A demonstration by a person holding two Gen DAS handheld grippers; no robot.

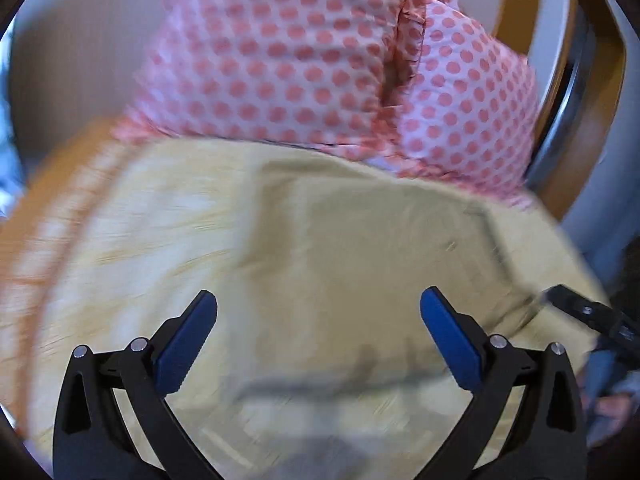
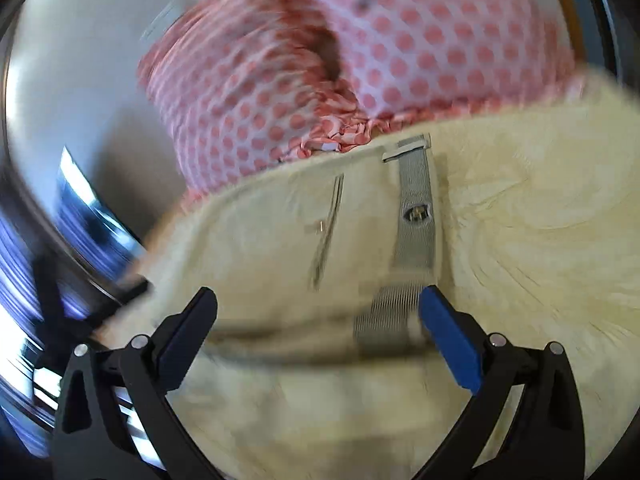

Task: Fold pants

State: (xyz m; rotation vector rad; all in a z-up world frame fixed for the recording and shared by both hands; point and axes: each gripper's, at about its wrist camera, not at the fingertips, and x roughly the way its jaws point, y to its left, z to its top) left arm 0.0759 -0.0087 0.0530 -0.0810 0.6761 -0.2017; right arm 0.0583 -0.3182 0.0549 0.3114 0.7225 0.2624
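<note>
Beige pants lie folded flat on a yellow wood-grain surface. In the right wrist view the pants show a grey ribbed waistband strip with a button and a pocket slit. My left gripper is open just above the pants, nothing between its blue pads. My right gripper is open over the waistband end, also empty. The tip of the other gripper shows at the pants' right edge in the left wrist view. Both views are motion-blurred.
A pink cushion with red dots lies just beyond the pants, also in the right wrist view. A wooden chair frame stands at the far right. Blurred dark and blue shapes lie at the left.
</note>
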